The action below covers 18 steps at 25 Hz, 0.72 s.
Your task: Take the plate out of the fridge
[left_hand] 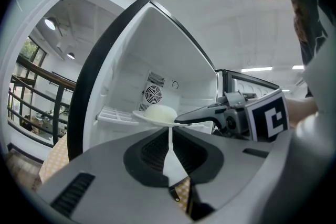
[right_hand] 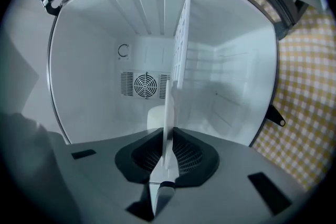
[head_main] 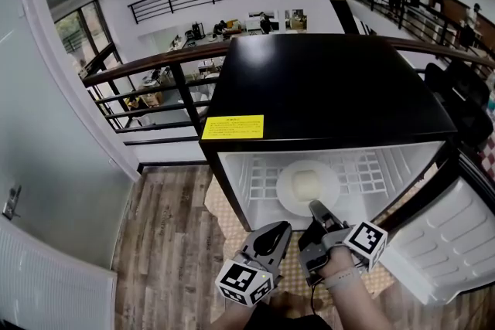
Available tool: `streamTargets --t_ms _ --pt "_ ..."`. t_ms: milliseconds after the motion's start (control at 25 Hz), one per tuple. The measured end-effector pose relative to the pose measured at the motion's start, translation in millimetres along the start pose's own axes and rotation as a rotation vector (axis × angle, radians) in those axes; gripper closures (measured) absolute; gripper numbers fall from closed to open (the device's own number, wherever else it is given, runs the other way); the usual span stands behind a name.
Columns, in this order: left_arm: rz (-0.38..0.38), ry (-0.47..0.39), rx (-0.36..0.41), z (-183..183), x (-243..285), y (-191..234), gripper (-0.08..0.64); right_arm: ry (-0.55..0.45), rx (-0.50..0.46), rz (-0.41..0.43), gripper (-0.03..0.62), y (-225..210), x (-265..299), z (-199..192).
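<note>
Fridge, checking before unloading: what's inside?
A white plate carrying a pale block, on the shelf, rim pinched by the right hand-held gripper. The plate hides the shelf beneath it.

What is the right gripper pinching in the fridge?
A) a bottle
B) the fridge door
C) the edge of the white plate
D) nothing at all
C: the right gripper is shut on the rim of the white plate, which lies inside the open fridge.

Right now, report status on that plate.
Right gripper shut on plate rim. Left gripper shut, empty, outside fridge. Plate inside, pale lump on it. Door open, nothing blocking.
</note>
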<state>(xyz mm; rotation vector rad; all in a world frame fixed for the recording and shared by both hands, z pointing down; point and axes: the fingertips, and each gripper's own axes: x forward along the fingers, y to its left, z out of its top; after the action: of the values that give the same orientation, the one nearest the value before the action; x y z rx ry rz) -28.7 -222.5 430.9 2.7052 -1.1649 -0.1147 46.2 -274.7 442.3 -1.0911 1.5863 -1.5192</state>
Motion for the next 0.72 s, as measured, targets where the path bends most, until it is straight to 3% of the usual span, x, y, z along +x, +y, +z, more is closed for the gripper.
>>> streamTargets --t_ms 720 --pt "0.001 0.001 -0.006 -1.1 -2.8 -2.5 0.548 -0.013 0.038 0.031 0.537 -1.1 7.2 6.6"
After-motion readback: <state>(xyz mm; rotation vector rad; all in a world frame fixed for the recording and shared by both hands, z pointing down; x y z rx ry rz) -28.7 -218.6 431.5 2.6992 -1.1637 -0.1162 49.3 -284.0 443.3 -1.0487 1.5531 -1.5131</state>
